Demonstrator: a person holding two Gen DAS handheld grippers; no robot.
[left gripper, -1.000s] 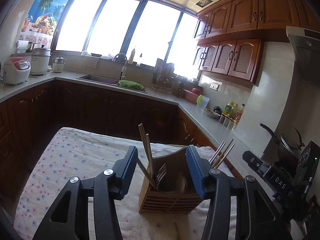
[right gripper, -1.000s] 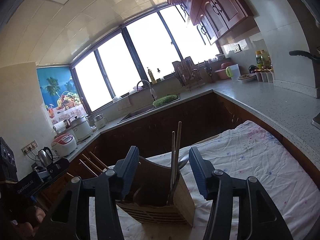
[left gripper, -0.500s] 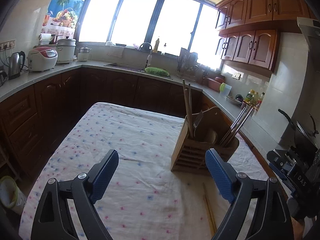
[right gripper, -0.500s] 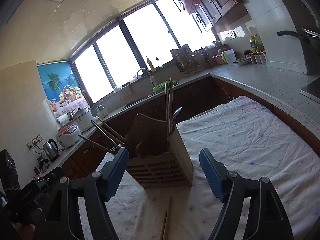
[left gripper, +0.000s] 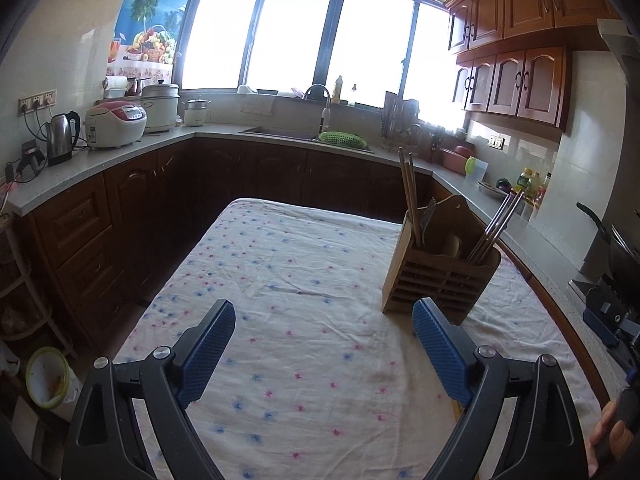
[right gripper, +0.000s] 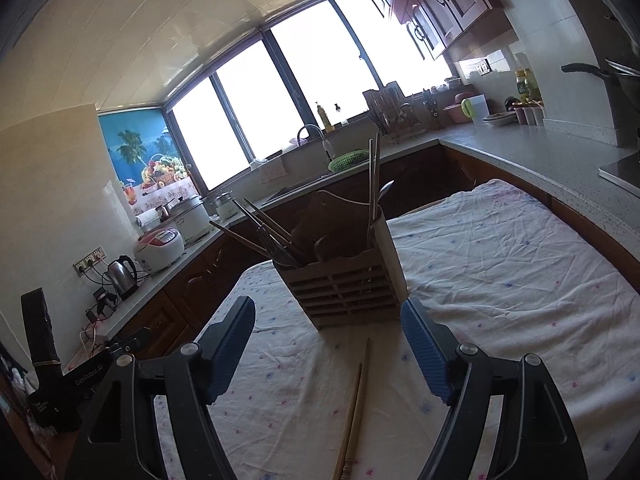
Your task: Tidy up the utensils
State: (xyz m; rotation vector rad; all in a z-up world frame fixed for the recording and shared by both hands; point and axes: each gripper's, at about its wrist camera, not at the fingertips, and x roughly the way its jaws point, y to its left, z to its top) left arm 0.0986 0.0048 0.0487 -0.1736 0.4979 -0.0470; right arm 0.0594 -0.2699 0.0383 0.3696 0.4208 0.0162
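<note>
Two wooden chopsticks (right gripper: 354,408) are lying loose on the tablecloth (right gripper: 500,272), pointing toward the wooden utensil holder (right gripper: 344,284) and sitting between the spread, released fingers of the right gripper (right gripper: 328,336); the left gripper (left gripper: 324,344) is likewise hanging released over bare cloth, grasping nothing. The likeliest trouble, I judge, is the thin sticks rolling or splitting apart as the fingers are closing, since the wrinkled cloth is giving a soft, uneven bed; pinching cloth along with them looks possible too. Farther on, the holder is standing upright toward the right side of the table, already crowded with wooden chopsticks (left gripper: 410,196), metal chopsticks (left gripper: 494,228) and a spoon (right gripper: 383,192); those leaning handles are sticking out above the rim, so a careless lowering could be knocking them or tipping the holder. Open room is lying broadly to the left of the holder; the table's right edge (left gripper: 560,312) is running close beside it, so pushing that way is risking a fall.
</note>
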